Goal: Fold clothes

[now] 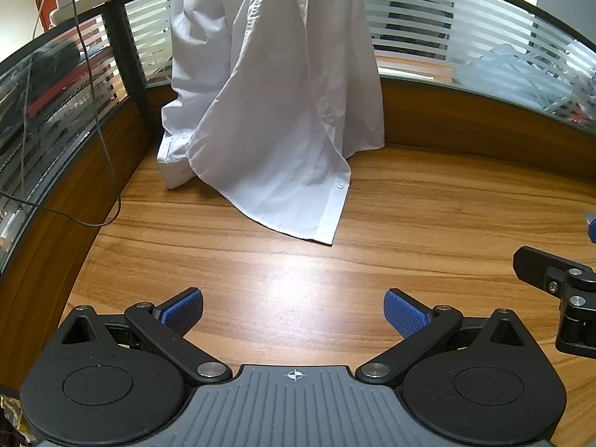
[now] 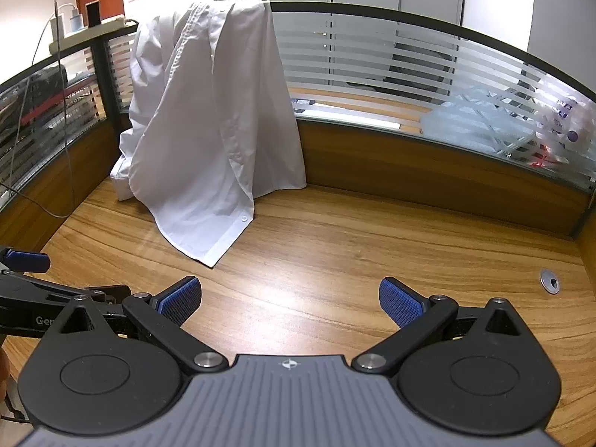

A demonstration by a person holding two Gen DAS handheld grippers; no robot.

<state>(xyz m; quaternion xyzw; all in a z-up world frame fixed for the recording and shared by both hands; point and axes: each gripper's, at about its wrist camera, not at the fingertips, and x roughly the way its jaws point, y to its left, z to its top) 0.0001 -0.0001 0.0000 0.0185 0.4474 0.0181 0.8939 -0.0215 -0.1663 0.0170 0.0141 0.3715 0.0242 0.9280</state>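
A white button shirt (image 1: 275,104) hangs draped over the glass partition at the back of the wooden desk, its hem and button placket resting on the desktop. It also shows in the right wrist view (image 2: 208,126). My left gripper (image 1: 293,314) is open and empty above the desk, well short of the shirt hem. My right gripper (image 2: 290,303) is open and empty too, to the right of the left one. Part of the right gripper's body shows at the right edge of the left wrist view (image 1: 558,290). The left gripper's fingertip (image 2: 26,260) shows at the left edge of the right wrist view.
A frosted glass partition (image 2: 409,74) on a wooden wall rings the wooden desk (image 2: 335,253). A grey cable (image 1: 93,171) hangs down the left partition onto the desk. A cable grommet (image 2: 549,280) sits at the right. Bottles and a power strip stand on a ledge (image 2: 85,26).
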